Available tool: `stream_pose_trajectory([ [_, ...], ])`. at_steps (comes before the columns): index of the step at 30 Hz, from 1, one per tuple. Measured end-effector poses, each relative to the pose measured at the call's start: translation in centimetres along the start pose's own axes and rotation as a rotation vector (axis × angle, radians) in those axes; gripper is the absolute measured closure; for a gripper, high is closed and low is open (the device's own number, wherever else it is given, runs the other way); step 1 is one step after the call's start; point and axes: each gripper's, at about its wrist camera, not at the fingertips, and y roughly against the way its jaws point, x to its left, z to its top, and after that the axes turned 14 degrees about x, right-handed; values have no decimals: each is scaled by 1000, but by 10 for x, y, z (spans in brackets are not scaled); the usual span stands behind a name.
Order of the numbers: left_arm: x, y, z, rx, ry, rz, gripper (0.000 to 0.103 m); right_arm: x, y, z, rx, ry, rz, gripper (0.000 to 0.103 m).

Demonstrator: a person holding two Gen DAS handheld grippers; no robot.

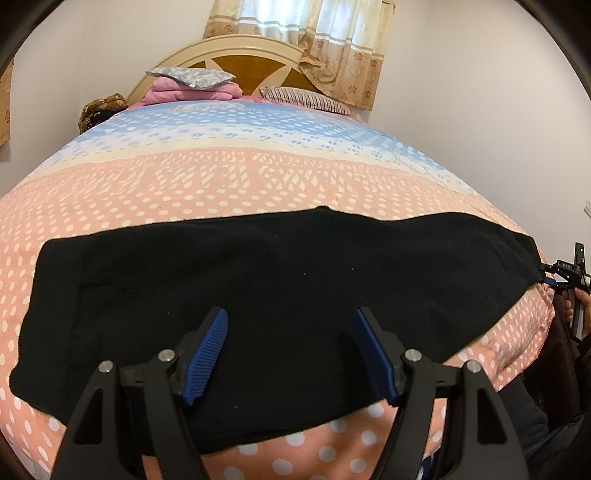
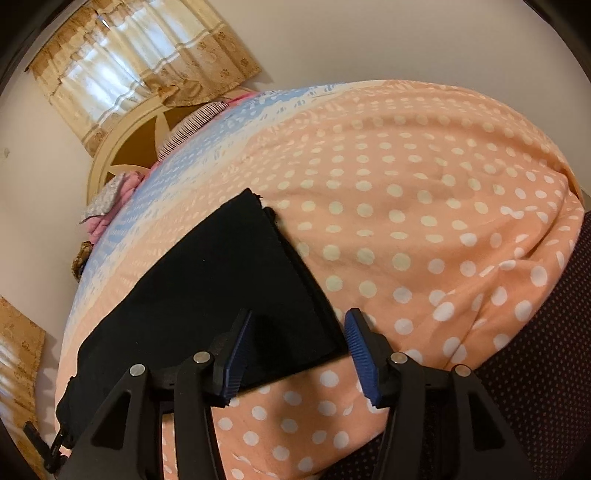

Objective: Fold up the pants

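Note:
Black pants (image 1: 280, 280) lie flat across the near part of a bed, folded lengthwise into one long band. My left gripper (image 1: 290, 354) is open and hovers over the pants' near edge, around the middle of the band. In the right wrist view the pants (image 2: 221, 280) end at a hem corner near the gripper. My right gripper (image 2: 297, 354) is open, with the near hem corner lying between its blue fingers (image 2: 360, 354). The right gripper also shows at the far right of the left wrist view (image 1: 565, 275), beside the pants' end.
The bed has a peach polka-dot cover (image 1: 221, 184) with a blue band farther back. Pillows and pink bedding (image 1: 192, 86) lie at the wooden headboard (image 1: 236, 55). A curtained window (image 1: 295, 29) is behind. A dark dotted cloth (image 2: 535, 350) lies at the bed's right edge.

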Motion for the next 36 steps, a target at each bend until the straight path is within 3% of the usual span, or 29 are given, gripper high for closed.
stream_pose_trajectory([
  [5,14,13,7,-42,21,56,30,-12,1,3,-32,-39,81,49],
  [15,65,15,13,-46,167,92,30,-12,-1,6,-4,3,131,50],
  [19,71,8,10,-27,182,109,30,-10,-2,8,8,22,155,78],
  [23,70,8,9,-24,169,117,30,-15,-4,10,13,-5,180,79],
  [26,71,8,7,-23,172,113,30,-18,-4,11,10,-9,189,87],
  [32,74,8,9,-21,174,105,30,-18,-1,11,-21,-7,140,87],
  [34,73,8,8,-21,177,103,30,-17,-3,13,-13,-10,126,72],
  [36,74,8,8,-21,176,103,30,-15,-4,14,-15,2,97,71],
])
